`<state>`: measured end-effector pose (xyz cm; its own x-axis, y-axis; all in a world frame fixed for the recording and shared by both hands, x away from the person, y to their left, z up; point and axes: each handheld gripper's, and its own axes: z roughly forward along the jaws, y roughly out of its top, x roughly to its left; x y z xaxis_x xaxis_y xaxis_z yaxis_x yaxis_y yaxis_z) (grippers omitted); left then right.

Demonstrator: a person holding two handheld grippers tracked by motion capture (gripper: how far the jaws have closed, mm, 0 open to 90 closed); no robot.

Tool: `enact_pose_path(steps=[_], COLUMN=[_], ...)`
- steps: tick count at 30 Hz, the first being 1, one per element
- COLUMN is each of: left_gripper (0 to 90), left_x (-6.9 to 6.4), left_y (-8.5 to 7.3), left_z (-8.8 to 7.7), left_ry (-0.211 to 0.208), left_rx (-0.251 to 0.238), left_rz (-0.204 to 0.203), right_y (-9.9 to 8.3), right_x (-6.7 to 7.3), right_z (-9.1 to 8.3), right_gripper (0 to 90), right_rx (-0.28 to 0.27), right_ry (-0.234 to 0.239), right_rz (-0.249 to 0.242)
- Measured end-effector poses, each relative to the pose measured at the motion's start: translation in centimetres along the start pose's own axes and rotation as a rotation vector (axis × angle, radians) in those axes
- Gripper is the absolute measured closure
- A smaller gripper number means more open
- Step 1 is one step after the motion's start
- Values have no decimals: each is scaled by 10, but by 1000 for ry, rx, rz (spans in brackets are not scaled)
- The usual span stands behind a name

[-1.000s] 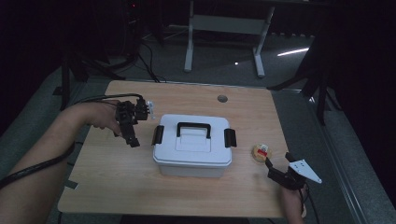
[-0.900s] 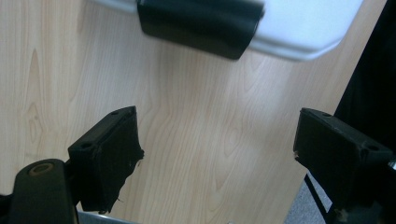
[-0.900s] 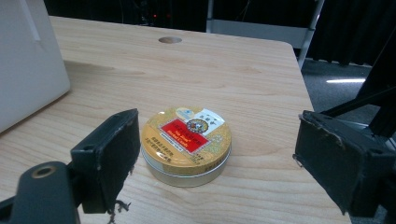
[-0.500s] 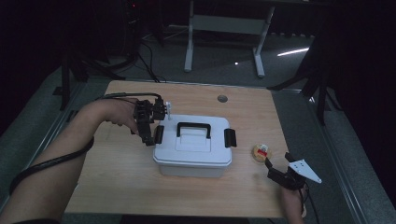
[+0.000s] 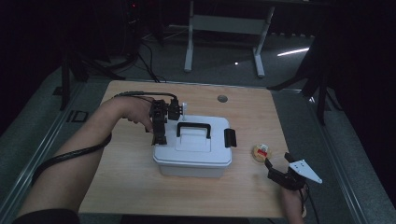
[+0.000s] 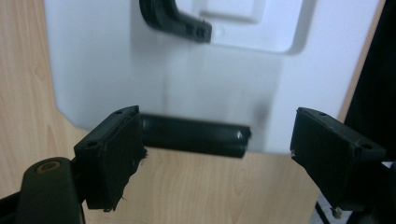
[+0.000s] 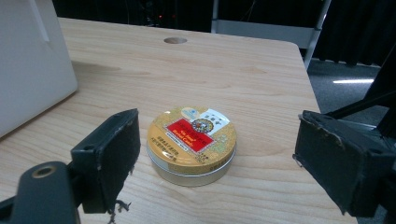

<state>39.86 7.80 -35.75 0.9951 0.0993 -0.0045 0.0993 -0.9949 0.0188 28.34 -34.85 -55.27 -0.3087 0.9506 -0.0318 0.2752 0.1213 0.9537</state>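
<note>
The left tongs (image 5: pixel 160 134) are hanging open over the box's (image 5: pixel 194 154) left-end latch (image 6: pixel 194 136), which is sitting between the jaws, untouched. The right tongs (image 5: pixel 275 169) are gaping open just short of the tin (image 7: pixel 191 144), which is lying near the worktop's (image 5: pixel 126 186) right edge.

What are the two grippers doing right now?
Left gripper: open, jaws either side of the box's black latch.
Right gripper: open, round tin between jaws, untouched.
</note>
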Motion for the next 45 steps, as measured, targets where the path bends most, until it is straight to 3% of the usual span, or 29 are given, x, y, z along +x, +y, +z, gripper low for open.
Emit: enact_pose_path(steps=[11,18,23,28,29,30,31,33,35,37,40,45], left_gripper=[234,367,527,716,716,801,819,822,824,828,830,831], left_x=[3,6,10,10,11,12,11,12,10,8,6,5], left_y=[24,36,43,47,48,48,49,51,52,54,55,52], left_z=[1,8,8,15,14,14,15,14,14,14,13,13], left_ry=[-4,14,7,-5,5,-15,-14,-23,-12,-28,-50,-52], left_rx=[8,36,19,53,49,48,59,66,68,74,63,40], left_rz=[53,72,76,70,64,38,42,22,28,22,27,31], right_y=[0,0,0,0,0,0,0,0,0,0,0,0], right_x=[0,1,0,1,1,0,0,0,0,0,0,0], right_z=[0,0,0,0,0,0,0,0,0,0,0,0], right_gripper=[140,141,142,143,143,143,143,143,143,143,144,144], right_rx=[0,1,0,4,4,3,3,4,4,4,5,5], right_ry=[11,15,20,23,23,24,25,26,26,27,26,25], right_rz=[1,-1,6,5,5,5,5,6,8,7,7,7])
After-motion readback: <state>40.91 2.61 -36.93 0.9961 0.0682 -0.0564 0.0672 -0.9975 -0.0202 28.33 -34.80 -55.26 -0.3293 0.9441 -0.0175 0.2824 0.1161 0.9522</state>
